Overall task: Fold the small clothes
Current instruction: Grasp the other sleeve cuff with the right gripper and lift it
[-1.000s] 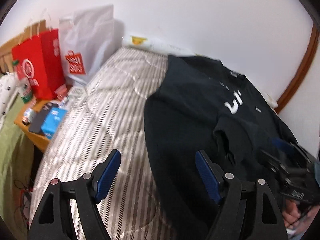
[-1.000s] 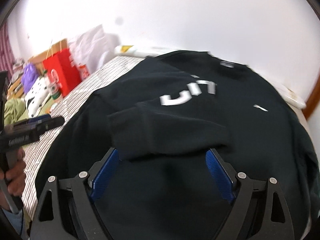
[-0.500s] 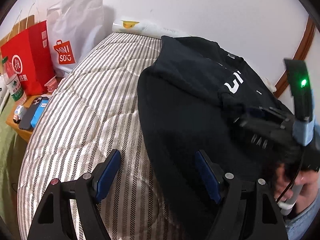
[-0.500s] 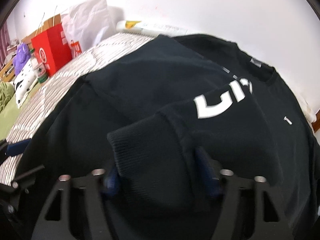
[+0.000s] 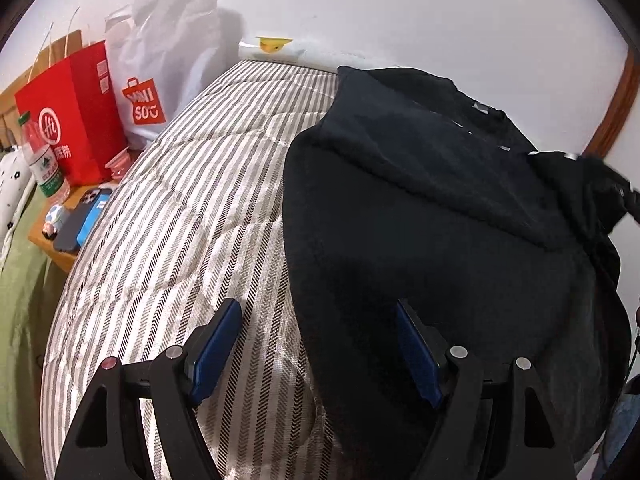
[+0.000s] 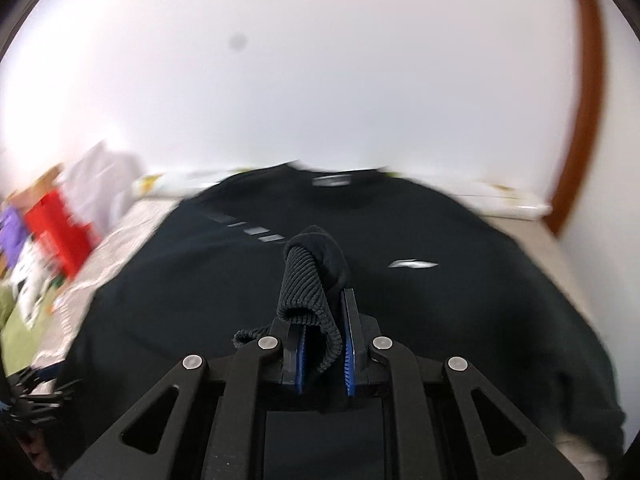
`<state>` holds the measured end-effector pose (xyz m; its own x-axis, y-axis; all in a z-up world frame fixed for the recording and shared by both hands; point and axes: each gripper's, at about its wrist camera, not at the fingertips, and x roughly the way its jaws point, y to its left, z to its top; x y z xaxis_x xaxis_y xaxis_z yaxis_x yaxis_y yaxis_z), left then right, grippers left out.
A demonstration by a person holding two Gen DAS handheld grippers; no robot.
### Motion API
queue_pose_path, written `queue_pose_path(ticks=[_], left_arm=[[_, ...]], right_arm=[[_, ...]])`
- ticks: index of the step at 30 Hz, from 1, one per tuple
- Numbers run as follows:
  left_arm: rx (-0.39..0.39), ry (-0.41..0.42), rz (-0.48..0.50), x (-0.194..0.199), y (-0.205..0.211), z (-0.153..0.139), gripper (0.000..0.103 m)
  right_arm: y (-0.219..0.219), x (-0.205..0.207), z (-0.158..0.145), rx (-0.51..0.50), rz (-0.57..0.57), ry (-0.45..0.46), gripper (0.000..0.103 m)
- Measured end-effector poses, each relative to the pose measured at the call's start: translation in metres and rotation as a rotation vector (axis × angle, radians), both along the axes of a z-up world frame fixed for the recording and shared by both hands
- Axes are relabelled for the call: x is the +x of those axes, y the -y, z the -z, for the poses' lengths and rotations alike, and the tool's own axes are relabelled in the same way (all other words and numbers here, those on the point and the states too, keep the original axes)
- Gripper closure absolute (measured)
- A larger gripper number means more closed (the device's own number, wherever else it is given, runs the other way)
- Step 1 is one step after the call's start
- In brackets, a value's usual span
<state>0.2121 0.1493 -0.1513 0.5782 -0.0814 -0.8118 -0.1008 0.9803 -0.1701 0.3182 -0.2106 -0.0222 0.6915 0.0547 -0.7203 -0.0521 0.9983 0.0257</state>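
Right gripper [image 6: 322,354] just closed, pinching cuff [image 6: 308,280]; sweatshirt [image 6: 360,300] body spreads toward 12 o'clock. Left gripper [image 5: 316,352] wide open, empty, hem edge between jaws.

A striped quilted mattress [image 5: 192,208] fills the bed, running back to a white wall [image 5: 400,12]. At its far left stand a white shopping bag [image 5: 168,76] with an orange logo and, just beside it, a red paper bag [image 5: 72,108]. In front of the red bag is a plastic water bottle [image 5: 42,160] with a green label. A dark phone [image 5: 76,220] lies on a small wooden desk [image 5: 60,256] against the mattress edge. A brown wooden trim [image 5: 616,108] curves up the wall on the right.
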Motion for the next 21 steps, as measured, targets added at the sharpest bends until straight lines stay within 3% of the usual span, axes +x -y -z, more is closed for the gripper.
queue_pose_path(ticks=[4, 8, 11, 13, 16, 21], left_arm=[[0.007, -0.021, -0.016, 0.001, 0.003, -0.001, 0.028], [0.017, -0.021, -0.018, 0.005, 0.009, -0.007, 0.028], [0.031, -0.006, -0.009, 0.009, 0.017, -0.014, 0.028], [0.046, 0.005, 0.003, 0.012, 0.024, -0.02, 0.028], [0.081, 0.021, 0.017, 0.014, 0.033, -0.028, 0.028], [0.104, 0.027, 0.025, 0.013, 0.041, -0.035, 0.028]], right_arm=[[0.067, 0.009, 0.016, 0.048, 0.094, -0.05, 0.089], [0.113, 0.01, 0.045, -0.023, 0.208, -0.136, 0.076], [0.134, -0.002, 0.051, 0.028, 0.249, -0.139, 0.076], [0.133, -0.008, 0.05, 0.035, 0.226, -0.126, 0.072], [0.114, -0.012, 0.048, -0.03, 0.163, -0.077, 0.057], [0.096, 0.0, 0.078, -0.091, 0.097, -0.138, 0.056]])
